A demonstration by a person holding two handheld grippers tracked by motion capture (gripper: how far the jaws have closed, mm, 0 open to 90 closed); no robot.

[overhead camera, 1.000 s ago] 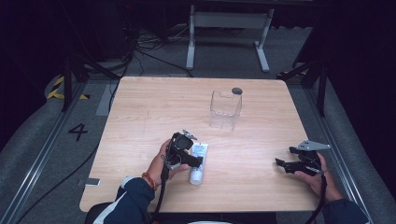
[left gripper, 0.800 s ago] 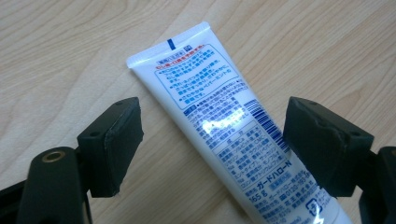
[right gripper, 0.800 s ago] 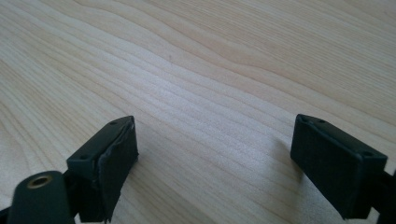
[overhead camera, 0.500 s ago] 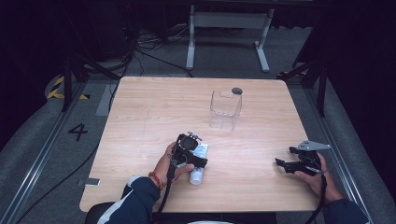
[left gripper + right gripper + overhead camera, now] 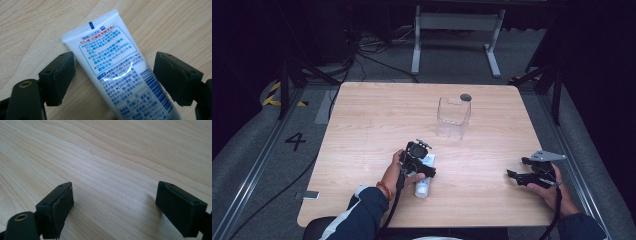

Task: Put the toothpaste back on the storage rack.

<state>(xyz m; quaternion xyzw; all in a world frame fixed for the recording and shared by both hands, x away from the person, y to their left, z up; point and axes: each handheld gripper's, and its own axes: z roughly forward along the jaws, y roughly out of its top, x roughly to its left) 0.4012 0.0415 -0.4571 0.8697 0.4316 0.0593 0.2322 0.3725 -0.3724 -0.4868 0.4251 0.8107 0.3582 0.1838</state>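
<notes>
Since a second earlier, my left hand-held gripper (image 5: 426,169) had slid across the table (image 5: 362,130) toward its right side and come down over the white tube (image 5: 424,181), while my right hand-held gripper (image 5: 518,177) had kept its place near the table's right edge. At this moment the tube lay flat on the wood in front of me, just left of the middle, its long axis running away from me with the crimped flat end pointing toward the clear container (image 5: 453,117) and the cap end nearest my body. In the left gripper view the tube (image 5: 120,75) passed between the two black jaws, its length crossing the line between them at a slant; the jaws stood wide on either side, with wood showing in the gap on each side, so they were released and gripping nothing yet. My left hand was plainly the nearer one, directly over the tube; the right gripper, well apart from it, was also released, its jaws spread over bare wood in its own view (image 5: 115,205). I judged that the coming move turned on this: the tube's axis already lay roughly crosswise to the closing line of the left jaws, so a squeeze should take it across its narrow width, provided the slant did not let it twist out
</notes>
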